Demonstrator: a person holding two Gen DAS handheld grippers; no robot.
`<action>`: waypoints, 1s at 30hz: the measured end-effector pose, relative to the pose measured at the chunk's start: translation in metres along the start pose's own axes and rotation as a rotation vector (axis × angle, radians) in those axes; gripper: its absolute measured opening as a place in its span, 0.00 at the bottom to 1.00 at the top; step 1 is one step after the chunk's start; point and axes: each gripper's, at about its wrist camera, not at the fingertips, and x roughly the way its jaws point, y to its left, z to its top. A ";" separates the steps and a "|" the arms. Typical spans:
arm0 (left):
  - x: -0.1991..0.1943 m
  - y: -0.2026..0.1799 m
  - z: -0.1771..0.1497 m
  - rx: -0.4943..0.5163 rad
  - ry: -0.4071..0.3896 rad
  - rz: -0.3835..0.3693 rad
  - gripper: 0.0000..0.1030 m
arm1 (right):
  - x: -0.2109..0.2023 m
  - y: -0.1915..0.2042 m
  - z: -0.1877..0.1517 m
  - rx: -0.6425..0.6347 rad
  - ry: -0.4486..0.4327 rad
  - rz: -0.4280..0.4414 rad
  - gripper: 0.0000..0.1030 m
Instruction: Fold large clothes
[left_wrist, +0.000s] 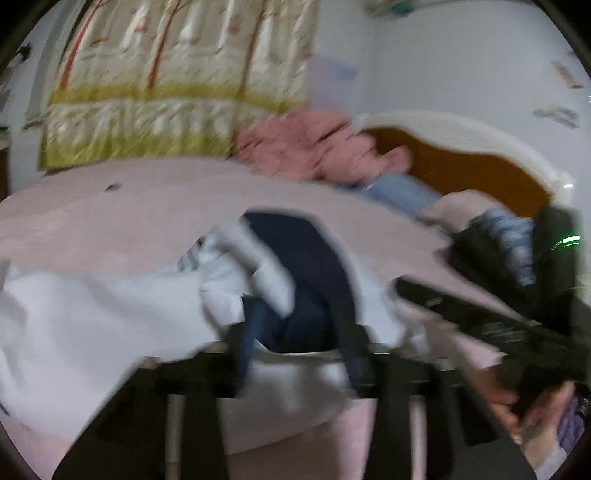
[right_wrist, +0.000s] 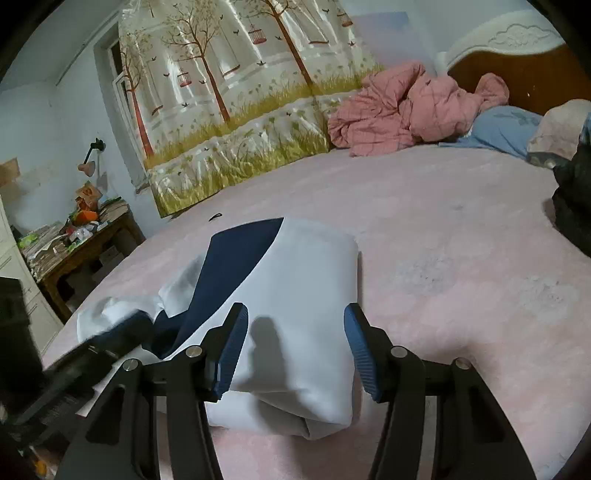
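Counting garments: one white-and-navy folded garment (right_wrist: 295, 291), smooth soft cloth, lower centre on my pink bedspread (right_wrist: 443, 221).
Grippers: two; my right gripper (right_wrist: 295, 350) released, ribbed blue pads straddling the bundle.
Left gripper (left_wrist: 295, 332): blurred, I cannot tell its grip.
Writing: none readable.
Background: one quilted pink blanket (right_wrist: 406, 110), upper right.
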 end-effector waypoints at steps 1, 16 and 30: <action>0.005 0.003 0.001 -0.021 0.021 -0.007 0.48 | 0.003 0.001 0.002 -0.003 0.002 0.003 0.56; -0.029 0.050 -0.014 -0.279 0.007 -0.047 0.00 | 0.030 -0.001 -0.004 -0.012 0.116 -0.076 0.50; -0.068 0.005 -0.008 -0.016 -0.189 0.154 0.11 | 0.030 0.017 -0.005 -0.148 0.138 -0.021 0.49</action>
